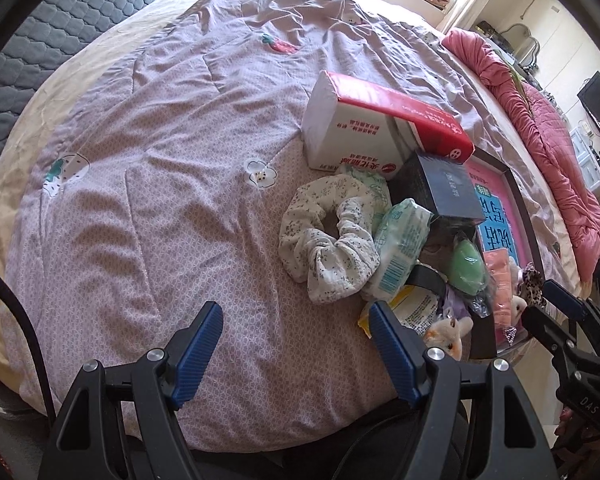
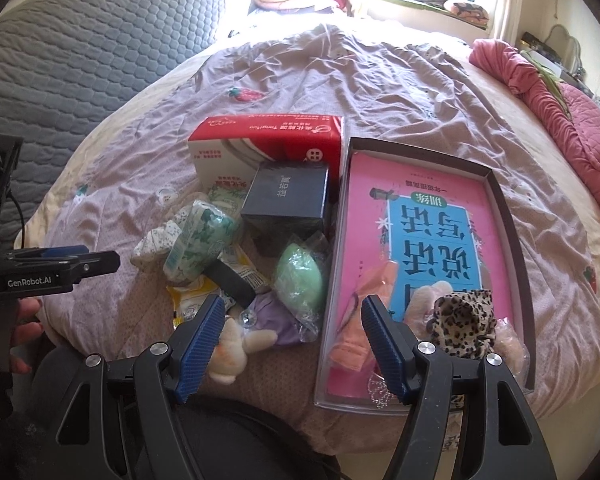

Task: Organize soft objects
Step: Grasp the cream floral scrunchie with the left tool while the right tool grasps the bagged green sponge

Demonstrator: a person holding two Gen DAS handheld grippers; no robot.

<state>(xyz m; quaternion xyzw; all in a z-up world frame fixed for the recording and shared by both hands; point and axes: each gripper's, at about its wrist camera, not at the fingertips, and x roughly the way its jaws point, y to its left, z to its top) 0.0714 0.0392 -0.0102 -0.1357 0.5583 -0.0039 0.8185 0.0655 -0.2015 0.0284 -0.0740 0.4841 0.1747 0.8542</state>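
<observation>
My left gripper (image 1: 294, 320) hangs open over the lilac quilt, with nothing between its fingers. Just beyond its right finger lie a white floral scrunchie (image 1: 328, 236), pale green tissue packs (image 1: 400, 240) and a small plush toy (image 1: 448, 332). My right gripper (image 2: 292, 320) is open too, above the plush toy (image 2: 236, 352) and a purple soft item (image 2: 276, 316). A green sponge in clear wrap (image 2: 300, 272) lies beside the dark tray (image 2: 508, 216). That tray holds a pink book, a leopard scrunchie (image 2: 464, 320) and a peach cloth item (image 2: 356, 344).
A red and white tissue box (image 2: 268, 140) and a black box (image 2: 288, 196) stand behind the pile. A pink blanket (image 2: 572, 120) lies along the bed's right side and a grey quilted headboard (image 2: 80, 40) on the left. The left gripper (image 2: 60, 260) shows at the right wrist view's left edge.
</observation>
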